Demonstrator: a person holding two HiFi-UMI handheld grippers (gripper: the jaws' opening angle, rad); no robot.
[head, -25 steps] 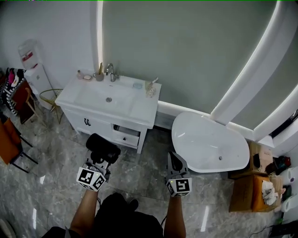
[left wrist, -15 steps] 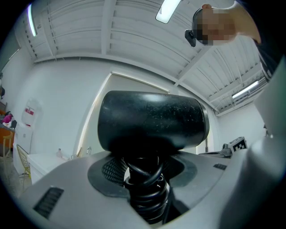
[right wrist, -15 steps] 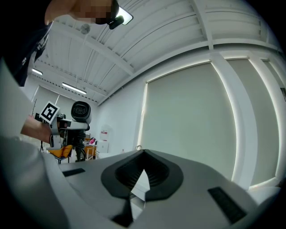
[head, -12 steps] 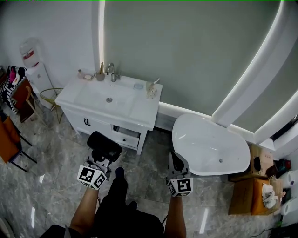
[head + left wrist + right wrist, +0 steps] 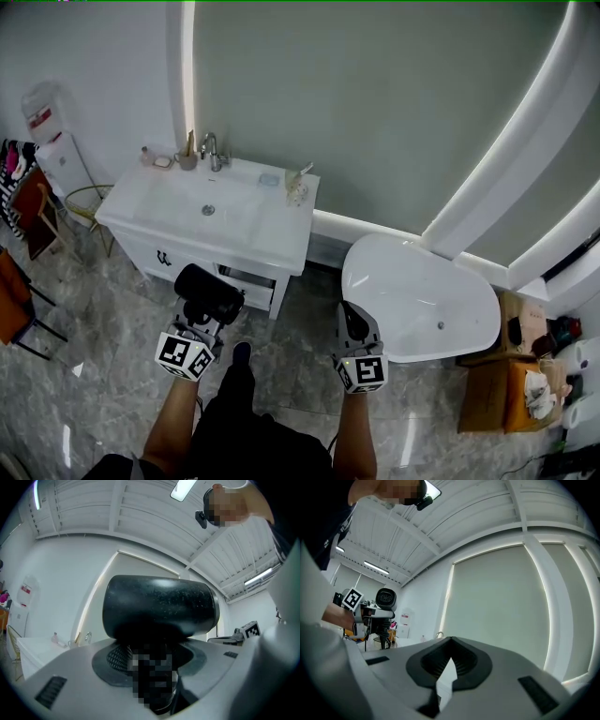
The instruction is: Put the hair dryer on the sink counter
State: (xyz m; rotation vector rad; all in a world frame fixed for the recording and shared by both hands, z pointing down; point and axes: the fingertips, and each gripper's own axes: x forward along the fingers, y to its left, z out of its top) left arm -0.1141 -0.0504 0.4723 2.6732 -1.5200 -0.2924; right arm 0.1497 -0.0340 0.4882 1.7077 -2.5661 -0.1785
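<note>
Matt black hair dryer [image 5: 159,606], glossy white sink counter [image 5: 274,228], polished marble floor [image 5: 103,375]

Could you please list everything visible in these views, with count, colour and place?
hair dryer: one, black, gripped by the left tool
sink counter: one, white, ahead on the left
faucet: one, silver, at the sink counter's back edge
bathtub: one, white, right of the sink counter
water dispenser: one, white, far left
side table: one, brown, far right
left tool: one, grey, shut on the hair dryer
right tool: one, grey, shut, empty
</note>
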